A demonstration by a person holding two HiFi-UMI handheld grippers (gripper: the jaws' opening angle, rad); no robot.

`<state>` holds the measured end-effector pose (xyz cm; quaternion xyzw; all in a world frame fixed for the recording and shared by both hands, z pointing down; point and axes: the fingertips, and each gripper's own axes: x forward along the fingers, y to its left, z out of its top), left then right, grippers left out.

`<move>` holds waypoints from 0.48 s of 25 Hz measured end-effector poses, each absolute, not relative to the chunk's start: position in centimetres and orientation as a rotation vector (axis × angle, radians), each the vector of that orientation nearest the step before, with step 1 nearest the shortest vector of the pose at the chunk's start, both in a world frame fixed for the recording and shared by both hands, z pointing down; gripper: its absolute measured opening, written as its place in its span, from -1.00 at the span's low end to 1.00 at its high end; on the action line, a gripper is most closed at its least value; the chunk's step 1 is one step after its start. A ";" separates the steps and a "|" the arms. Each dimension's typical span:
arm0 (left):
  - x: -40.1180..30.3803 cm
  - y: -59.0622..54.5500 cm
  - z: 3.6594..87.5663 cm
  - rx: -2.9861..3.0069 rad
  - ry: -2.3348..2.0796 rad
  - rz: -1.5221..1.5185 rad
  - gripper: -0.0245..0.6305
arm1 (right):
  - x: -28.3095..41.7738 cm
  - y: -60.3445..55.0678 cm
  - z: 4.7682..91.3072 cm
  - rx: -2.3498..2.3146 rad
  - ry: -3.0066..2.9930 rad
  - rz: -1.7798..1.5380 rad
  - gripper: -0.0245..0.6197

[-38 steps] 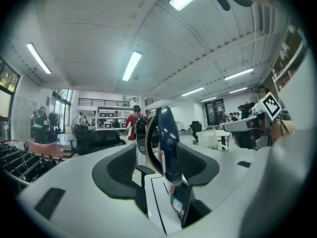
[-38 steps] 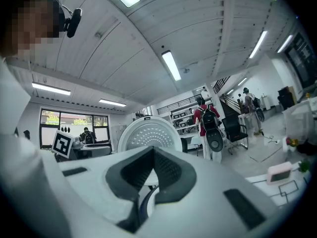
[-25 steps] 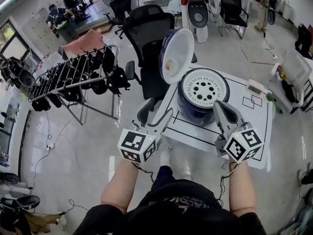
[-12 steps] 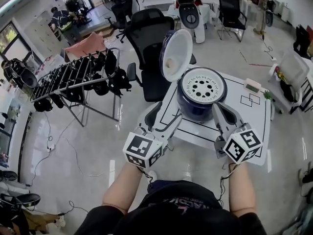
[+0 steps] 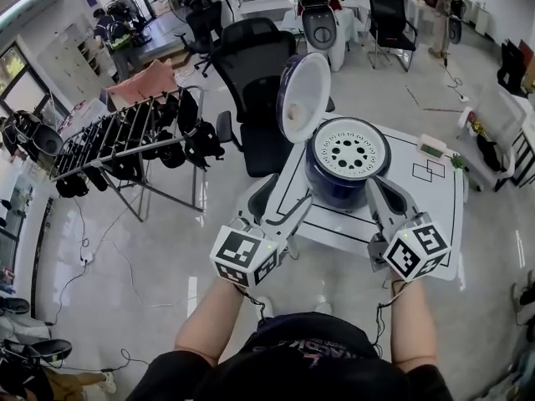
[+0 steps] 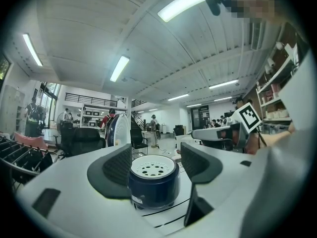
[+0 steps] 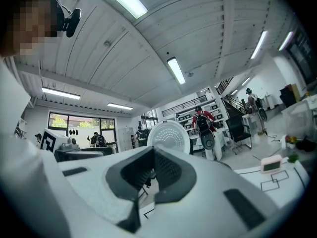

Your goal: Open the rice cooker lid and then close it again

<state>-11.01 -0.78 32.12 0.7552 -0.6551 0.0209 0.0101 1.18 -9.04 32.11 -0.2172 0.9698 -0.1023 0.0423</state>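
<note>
1. The dark blue round rice cooker point(image 5: 347, 178), white and perforated on top, stands on the white line-marked bench point(image 5: 435, 203). Its white domed lid point(image 5: 303, 97) is raised upright.
2. The left gripper point(image 5: 280, 199) has its jaws wide apart and empty. Its view frames the cooker between them, untouched.
3. The right gripper point(image 5: 374, 189) has its jaws pressed together. Its view shows only the lid above them.

The left tool point(image 5: 282, 194) gapes, right tool point(image 5: 374, 187) closed.
</note>
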 end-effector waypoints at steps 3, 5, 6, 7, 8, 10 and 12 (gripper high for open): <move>-11.5 -0.7 32.3 2.348 -2.050 0.061 -0.01 | 0.8 -8.9 32.4 -0.662 2.972 -0.317 -0.92; -11.6 -0.7 32.4 2.344 -2.055 0.059 -0.01 | 0.8 -8.9 32.6 -0.661 2.977 -0.317 -0.92; -11.6 -0.7 32.4 2.342 -2.059 0.058 -0.01 | 0.8 -8.9 32.6 -0.659 2.979 -0.316 -0.92; -11.7 -0.7 32.4 2.339 -2.063 0.056 -0.01 | 0.8 -9.0 32.6 -0.657 2.980 -0.315 -0.92; -11.7 -0.7 32.4 2.335 -2.066 0.054 -0.01 | 0.8 -9.0 32.6 -0.654 2.981 -0.314 -0.92; -11.6 -0.8 32.4 2.326 -2.073 0.056 -0.01 | 0.9 -9.1 32.6 -0.647 2.984 -0.312 -0.92; -11.4 -0.9 32.4 2.321 -2.078 0.056 -0.01 | 1.1 -9.2 32.5 -0.638 2.989 -0.310 -0.92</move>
